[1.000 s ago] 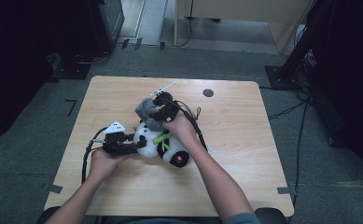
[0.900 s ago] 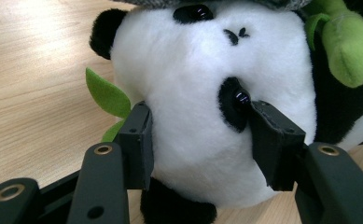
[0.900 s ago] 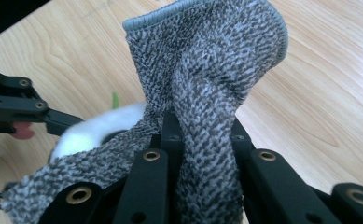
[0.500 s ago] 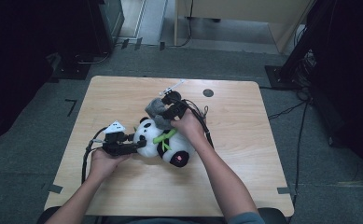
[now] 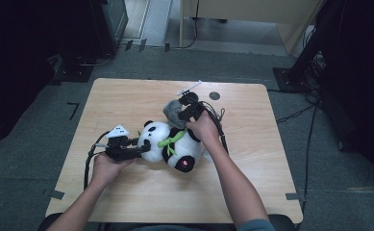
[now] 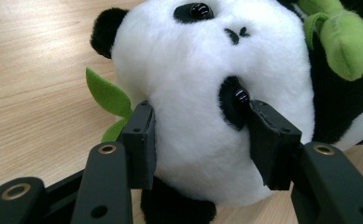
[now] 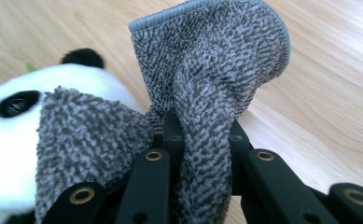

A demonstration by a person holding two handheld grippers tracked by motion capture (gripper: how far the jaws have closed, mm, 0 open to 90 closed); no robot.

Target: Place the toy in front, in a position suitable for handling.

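The left gripper squeezes the soft, light panda by its head. The right gripper pinches a limp cloth (mid-fold holds best).

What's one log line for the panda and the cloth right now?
left claw: shut on panda head | right claw: shut on cloth, cloth touching panda | table: panda lying on it

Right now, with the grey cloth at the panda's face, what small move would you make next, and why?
Probably draw the grey cloth across the panda face. The right gripper pinches the cloth, a fold already lies on the head, and the left gripper clamps the head steady.
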